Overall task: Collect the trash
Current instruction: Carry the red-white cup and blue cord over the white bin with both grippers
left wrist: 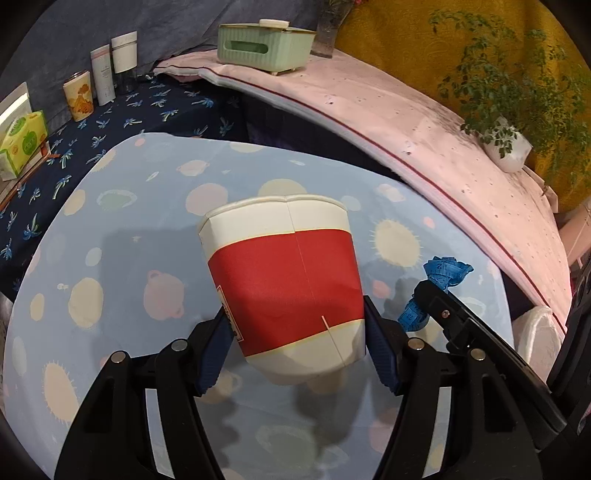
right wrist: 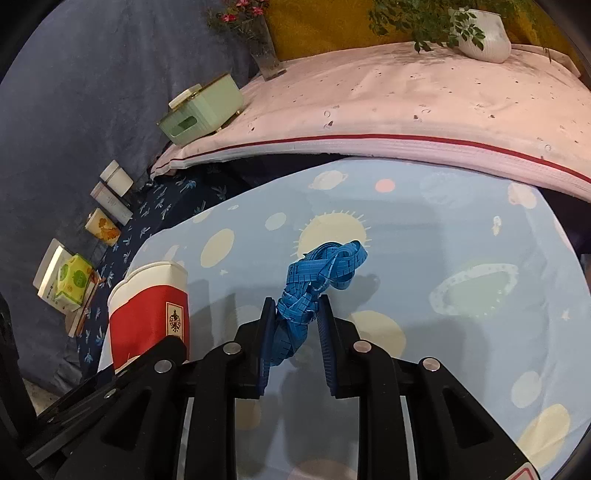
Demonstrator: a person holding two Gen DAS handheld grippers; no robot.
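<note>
My left gripper [left wrist: 297, 328] is shut on a red and white paper cup [left wrist: 284, 280], squeezed out of round and held above the light blue planet-print table [left wrist: 110, 266]. The cup also shows at the left of the right wrist view [right wrist: 147, 314]. My right gripper [right wrist: 297, 314] is shut on a bunched blue measuring tape [right wrist: 317, 277], held above the same table [right wrist: 461, 240]. The tape and the right gripper also show at the right of the left wrist view [left wrist: 441, 277].
A pink padded ledge [left wrist: 406, 122] runs behind the table with a green tissue box [left wrist: 262, 46], a glass vase [left wrist: 327, 33] and a white plant pot [left wrist: 508, 151]. On the dark blue cloth at left stand bottles [left wrist: 103, 74], a printed cup [left wrist: 77, 96] and a green carton [left wrist: 22, 144].
</note>
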